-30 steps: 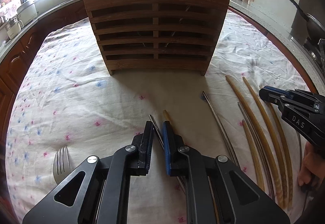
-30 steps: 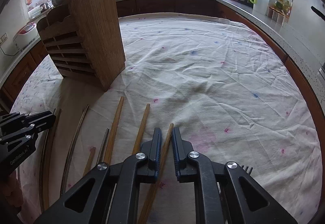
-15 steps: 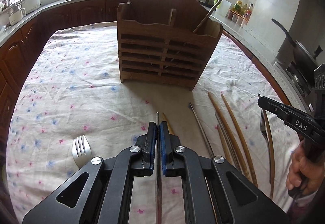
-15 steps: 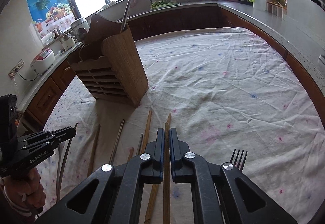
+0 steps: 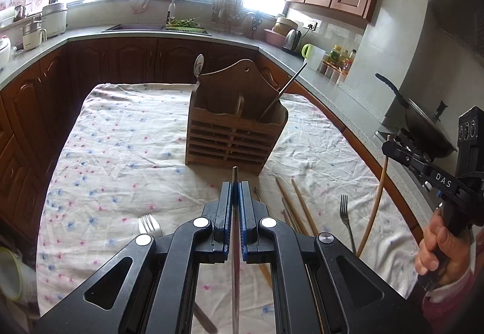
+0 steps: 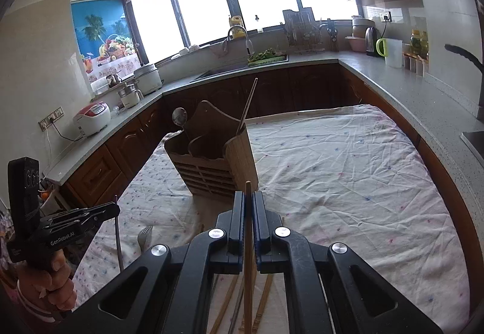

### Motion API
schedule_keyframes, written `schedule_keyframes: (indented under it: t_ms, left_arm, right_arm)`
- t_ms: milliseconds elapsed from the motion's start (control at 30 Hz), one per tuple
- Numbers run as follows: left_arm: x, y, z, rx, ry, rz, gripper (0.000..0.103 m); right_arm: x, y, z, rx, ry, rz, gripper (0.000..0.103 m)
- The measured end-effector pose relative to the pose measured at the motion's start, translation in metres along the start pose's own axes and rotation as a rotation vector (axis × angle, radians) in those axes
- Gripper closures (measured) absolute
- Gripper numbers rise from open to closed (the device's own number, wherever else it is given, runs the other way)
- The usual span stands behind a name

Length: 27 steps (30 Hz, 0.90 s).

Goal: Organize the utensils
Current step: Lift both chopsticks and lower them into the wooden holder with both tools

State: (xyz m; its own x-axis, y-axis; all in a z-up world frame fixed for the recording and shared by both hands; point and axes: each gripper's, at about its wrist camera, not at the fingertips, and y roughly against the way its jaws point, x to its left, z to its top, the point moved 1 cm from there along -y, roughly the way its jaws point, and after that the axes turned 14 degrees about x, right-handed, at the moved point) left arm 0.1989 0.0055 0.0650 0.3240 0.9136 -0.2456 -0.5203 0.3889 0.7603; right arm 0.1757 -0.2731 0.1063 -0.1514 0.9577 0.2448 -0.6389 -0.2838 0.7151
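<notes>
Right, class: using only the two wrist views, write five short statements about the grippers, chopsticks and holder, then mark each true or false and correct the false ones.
1. The left gripper is shut on a metal chopstick. True.
2. The right gripper is open and holds nothing. False: it is shut on a wooden chopstick.
3. The wooden utensil holder lies on its side. False: it stands upright on the tablecloth.
4. A spoon stands in the holder. True.
5. No forks remain on the cloth. False: a fork lies there.
</notes>
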Motion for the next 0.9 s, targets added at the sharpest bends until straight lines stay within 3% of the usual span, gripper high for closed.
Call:
schedule_keyframes:
  t_ms: [267, 900]
  left_arm:
    - [0.012, 0.033, 0.003, -0.08, 0.027, 0.0, 0.099]
    - [0.024, 0.047, 0.029, -0.167, 0.061, 0.006, 0.099]
  right_arm:
    - [0.012, 0.023, 0.012, -0.075, 0.021, 0.007, 0.098]
    - [0.017, 0.025, 0.043, -0.139, 0.024, 0.039, 0.098]
